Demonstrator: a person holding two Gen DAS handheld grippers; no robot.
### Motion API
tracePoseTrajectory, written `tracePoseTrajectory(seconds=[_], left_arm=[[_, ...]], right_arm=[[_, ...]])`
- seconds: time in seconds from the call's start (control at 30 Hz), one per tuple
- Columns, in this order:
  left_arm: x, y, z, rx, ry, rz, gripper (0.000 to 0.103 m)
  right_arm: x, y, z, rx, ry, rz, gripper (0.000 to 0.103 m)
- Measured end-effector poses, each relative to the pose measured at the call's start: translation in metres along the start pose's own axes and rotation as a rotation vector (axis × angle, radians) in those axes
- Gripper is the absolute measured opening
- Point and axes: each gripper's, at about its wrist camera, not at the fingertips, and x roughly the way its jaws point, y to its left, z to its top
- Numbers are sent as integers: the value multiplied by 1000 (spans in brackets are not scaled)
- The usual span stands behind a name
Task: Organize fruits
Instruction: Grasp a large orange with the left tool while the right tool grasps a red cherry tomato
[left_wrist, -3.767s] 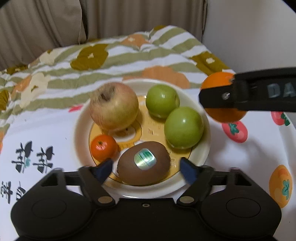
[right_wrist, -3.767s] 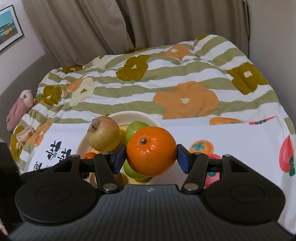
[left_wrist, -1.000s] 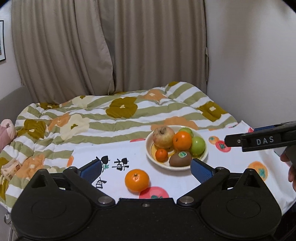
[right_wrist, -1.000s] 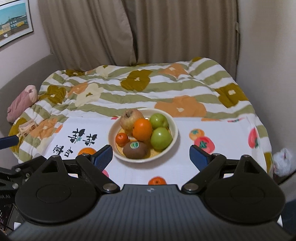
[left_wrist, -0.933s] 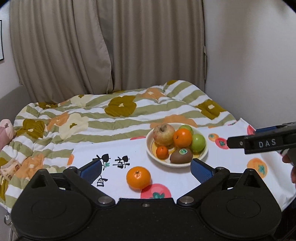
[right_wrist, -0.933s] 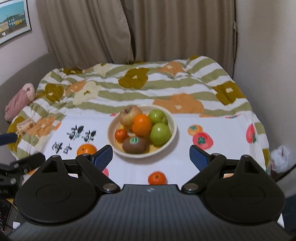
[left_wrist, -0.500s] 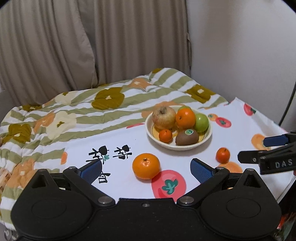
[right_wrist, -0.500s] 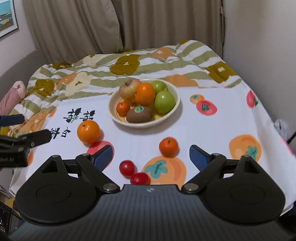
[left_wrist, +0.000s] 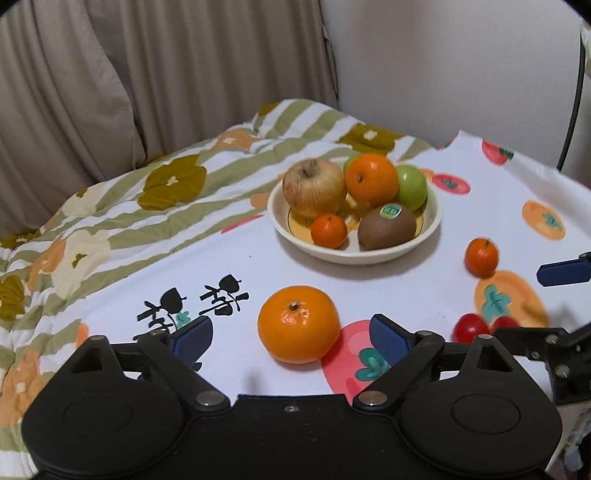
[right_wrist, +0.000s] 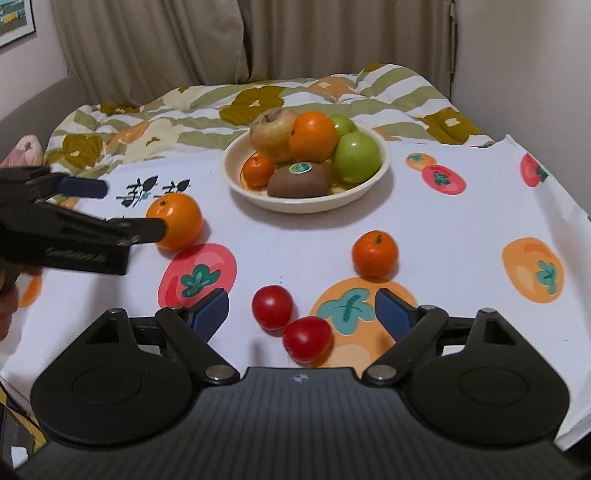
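A cream bowl (left_wrist: 354, 254) (right_wrist: 306, 206) holds an apple, an orange, two green apples, a small mandarin and a kiwi. A loose orange (left_wrist: 298, 324) (right_wrist: 177, 221) lies on the printed cloth between the blue pads of my left gripper (left_wrist: 291, 336) (right_wrist: 135, 207). Its jaws are closing, and the pads stand clear of the orange. My right gripper (right_wrist: 301, 312) (left_wrist: 521, 304) is open low over two red tomatoes (right_wrist: 272, 306), which sit between its fingers. A small mandarin (right_wrist: 375, 254) (left_wrist: 481, 257) rests just beyond its right finger.
A striped flowered quilt (right_wrist: 258, 99) lies behind the cloth, with curtains (left_wrist: 166, 74) and a wall behind it. The cloth's edge drops off at the right (right_wrist: 576, 229). A pink soft thing (right_wrist: 22, 155) sits at the far left. A dark cable (left_wrist: 570, 92) hangs at the right.
Both grippers have come down and closer to the table. The loose orange now lies between the left pads, which stand narrower. The tomatoes now sit between the right fingers.
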Motion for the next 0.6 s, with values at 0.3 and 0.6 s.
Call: tracePoseTrajectory(seconds=[0.3, 0.6], left_arm=[[36, 10, -1, -22, 42, -52, 82], [50, 15, -2, -74, 56, -112, 68]], right_arm=[[22, 9, -5, -16, 31, -1, 89], [31, 13, -4, -36, 50, -2, 80]])
